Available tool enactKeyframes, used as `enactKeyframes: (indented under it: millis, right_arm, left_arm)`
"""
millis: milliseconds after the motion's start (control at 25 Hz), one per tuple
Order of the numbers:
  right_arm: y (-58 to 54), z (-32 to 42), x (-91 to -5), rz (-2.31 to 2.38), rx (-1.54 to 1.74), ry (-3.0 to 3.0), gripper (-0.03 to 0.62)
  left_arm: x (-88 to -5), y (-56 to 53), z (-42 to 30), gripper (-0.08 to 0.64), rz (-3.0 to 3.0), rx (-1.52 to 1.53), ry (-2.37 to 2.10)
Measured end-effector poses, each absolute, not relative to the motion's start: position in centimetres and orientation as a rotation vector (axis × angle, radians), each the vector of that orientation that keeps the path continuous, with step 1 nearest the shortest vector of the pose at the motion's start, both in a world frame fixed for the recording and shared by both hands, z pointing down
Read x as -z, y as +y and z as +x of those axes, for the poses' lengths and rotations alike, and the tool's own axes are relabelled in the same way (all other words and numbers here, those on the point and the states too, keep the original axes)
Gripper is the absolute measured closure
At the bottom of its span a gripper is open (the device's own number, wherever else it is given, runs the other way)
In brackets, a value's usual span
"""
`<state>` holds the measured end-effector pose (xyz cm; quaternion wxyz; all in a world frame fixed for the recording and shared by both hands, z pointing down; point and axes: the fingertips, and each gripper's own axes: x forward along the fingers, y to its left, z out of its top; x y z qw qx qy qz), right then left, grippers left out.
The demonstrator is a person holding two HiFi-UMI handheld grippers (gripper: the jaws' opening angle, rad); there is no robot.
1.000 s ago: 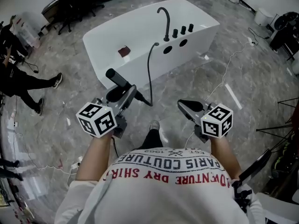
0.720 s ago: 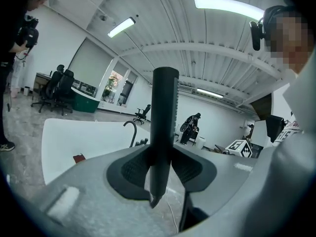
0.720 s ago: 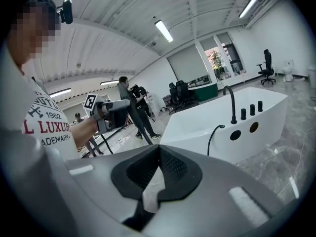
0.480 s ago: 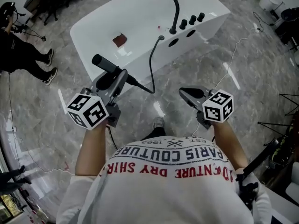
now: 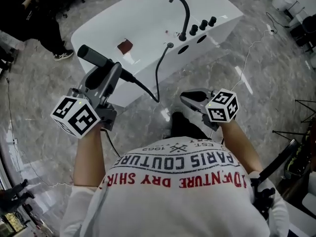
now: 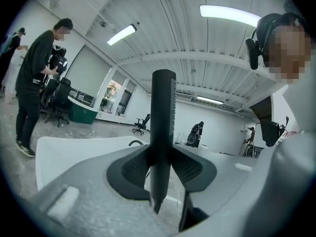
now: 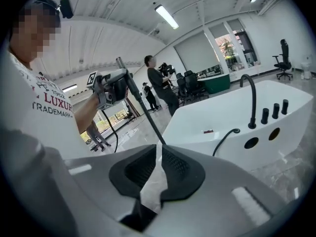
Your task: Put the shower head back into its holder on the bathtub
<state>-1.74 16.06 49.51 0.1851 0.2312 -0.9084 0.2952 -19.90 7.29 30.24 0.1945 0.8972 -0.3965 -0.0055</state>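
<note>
The black shower head (image 5: 95, 58) sticks up and left out of my left gripper (image 5: 107, 79), which is shut on its handle. In the left gripper view the handle (image 6: 163, 127) stands upright, clamped between the pads. Its black hose (image 5: 157, 78) runs to the deck of the white bathtub (image 5: 143, 19), near the curved black tap (image 5: 180, 14). Two round dark openings (image 5: 186, 47) show just below the knobs. My right gripper (image 5: 189, 98) hangs over the floor short of the tub, its jaws opening by a narrow gap with nothing between them (image 7: 157, 168).
A small red-brown thing (image 5: 125, 46) lies inside the tub. A person in black (image 5: 42, 26) stands at the upper left, beside office chairs. A thin white cable (image 5: 247, 58) trails over the marble floor to the right of the tub. Dark stands fill the right edge.
My left gripper has carried the shower head leftward and slightly farther out. My right gripper has shifted left. The tub looks nearer, and the person in black has walked toward the upper left.
</note>
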Motion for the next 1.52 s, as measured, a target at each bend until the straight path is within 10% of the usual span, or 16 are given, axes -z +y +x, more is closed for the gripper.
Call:
enactKeyframes:
  millis: [840,1520]
  right_arm:
    - [3.3,-4.9,-66.9,0.539,-0.634,-2.391,0.380]
    - [2.8,-2.3,-69.5,0.513,-0.851,-2.306,0.531]
  left_arm:
    - [-23.2,-5.7,-12.6,0.422,2.601,0.095,-1.059]
    - [-24.5,-8.1,-15.2,0.423,2.597,0.001,-1.261]
